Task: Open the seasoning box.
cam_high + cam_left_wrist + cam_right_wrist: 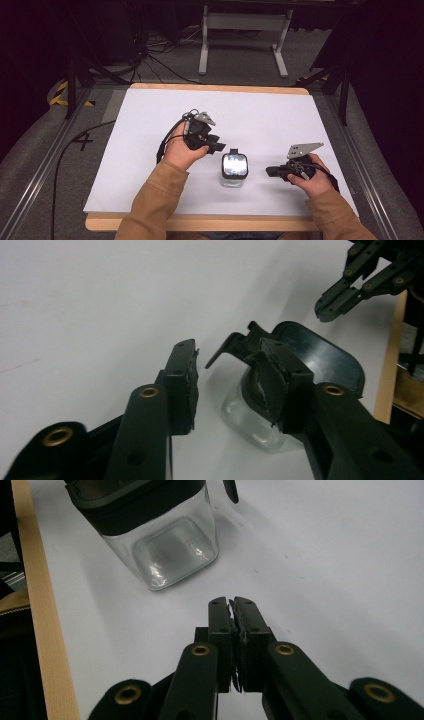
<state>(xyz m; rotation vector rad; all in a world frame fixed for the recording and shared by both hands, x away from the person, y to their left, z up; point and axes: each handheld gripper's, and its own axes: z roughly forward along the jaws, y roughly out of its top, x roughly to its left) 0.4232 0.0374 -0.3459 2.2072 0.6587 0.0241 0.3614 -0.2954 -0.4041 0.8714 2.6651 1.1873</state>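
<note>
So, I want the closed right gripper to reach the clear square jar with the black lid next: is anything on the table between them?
Nothing visible: only bare white tabletop lies between the right gripper and the clear black-lidded jar.

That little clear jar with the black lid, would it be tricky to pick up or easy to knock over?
The jar looks like clear, smooth-walled glass or hard plastic, so probably stiff and slippery between the jaws. It seems empty, so likely light enough to slide when nudged. Its squarish body and flat base suggest it won't roll. The black lid has a protruding latch that might snag.

Clear square jar point(234, 172), black lid apparently on; upright between the hands.
</note>
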